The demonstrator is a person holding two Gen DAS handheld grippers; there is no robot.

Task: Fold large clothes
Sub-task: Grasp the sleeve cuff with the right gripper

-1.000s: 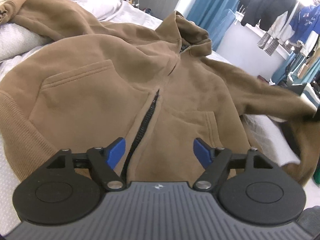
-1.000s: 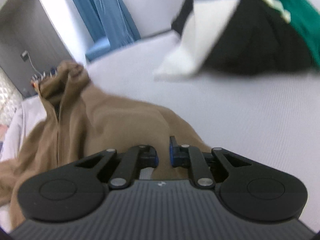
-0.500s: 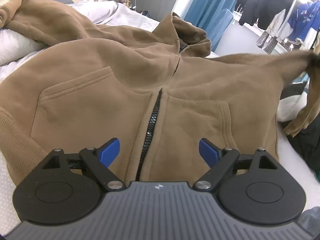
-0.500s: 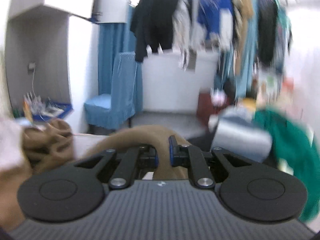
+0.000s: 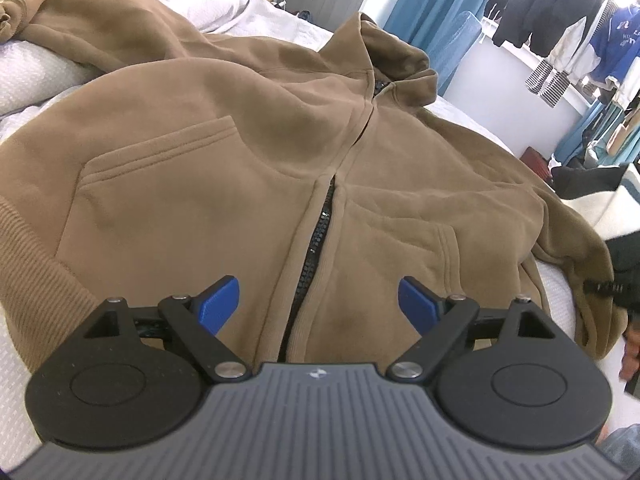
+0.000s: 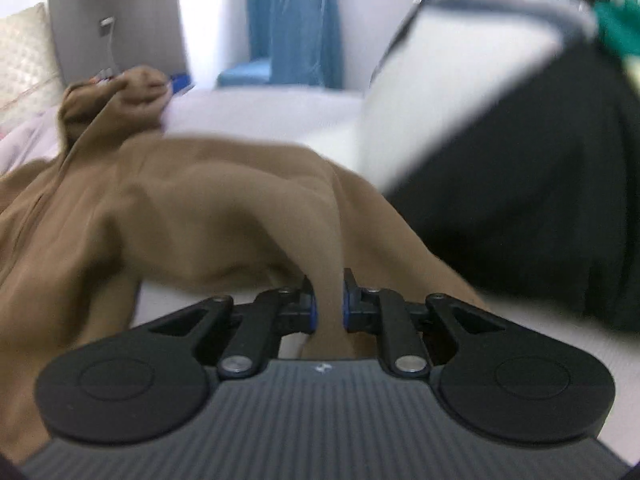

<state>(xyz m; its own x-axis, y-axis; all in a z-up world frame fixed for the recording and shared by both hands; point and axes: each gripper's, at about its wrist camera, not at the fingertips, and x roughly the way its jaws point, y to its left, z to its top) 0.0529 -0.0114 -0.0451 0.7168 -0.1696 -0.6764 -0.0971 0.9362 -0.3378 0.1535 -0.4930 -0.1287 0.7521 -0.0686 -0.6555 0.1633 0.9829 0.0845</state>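
Hoodie (image 5: 248,152) lies face up on the bed (image 5: 28,76), zip toward us, hood at the far end; laid flat so we can fold it. Our left gripper (image 5: 319,304) hovers released over the hem, straddling the zip (image 5: 316,240), nothing between its fingers. Our right gripper (image 6: 328,306) pinches a bunched sleeve (image 6: 320,224), jaws just starting to ease apart, cloth between them; likely laying it across the body. View blurred. Other clothes (image 6: 520,200) crowd the right edge.
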